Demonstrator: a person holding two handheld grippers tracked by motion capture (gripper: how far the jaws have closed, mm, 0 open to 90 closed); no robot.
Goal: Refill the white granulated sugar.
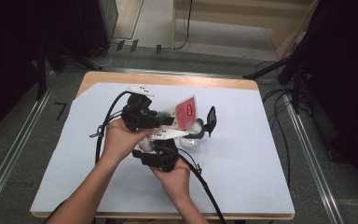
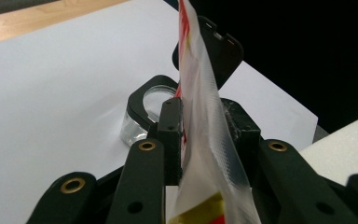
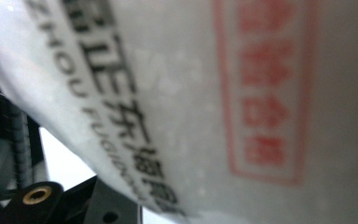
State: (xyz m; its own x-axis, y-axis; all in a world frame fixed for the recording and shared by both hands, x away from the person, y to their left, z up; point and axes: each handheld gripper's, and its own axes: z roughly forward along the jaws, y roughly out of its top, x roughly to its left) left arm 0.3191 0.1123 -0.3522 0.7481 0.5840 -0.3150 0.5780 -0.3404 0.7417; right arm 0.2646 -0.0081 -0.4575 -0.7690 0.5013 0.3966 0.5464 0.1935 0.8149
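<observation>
- One red-and-white plastic packet point(image 1: 185, 112), centre of the high view.
- One clear glass jar point(image 1: 192, 138), just below it.
- One black lid point(image 1: 210, 119), right of the packet.
- Two grippers: left gripper point(image 1: 165, 120), right gripper point(image 1: 172, 144).

The high view is looking down toward 12 o'clock; both gripper views are sitting close, sharing the packet point(image 2: 200, 116).

Wooden table point(image 1: 168, 79) under white sheet point(image 1: 242, 168), glass jar point(image 1: 191, 141) on it.
</observation>
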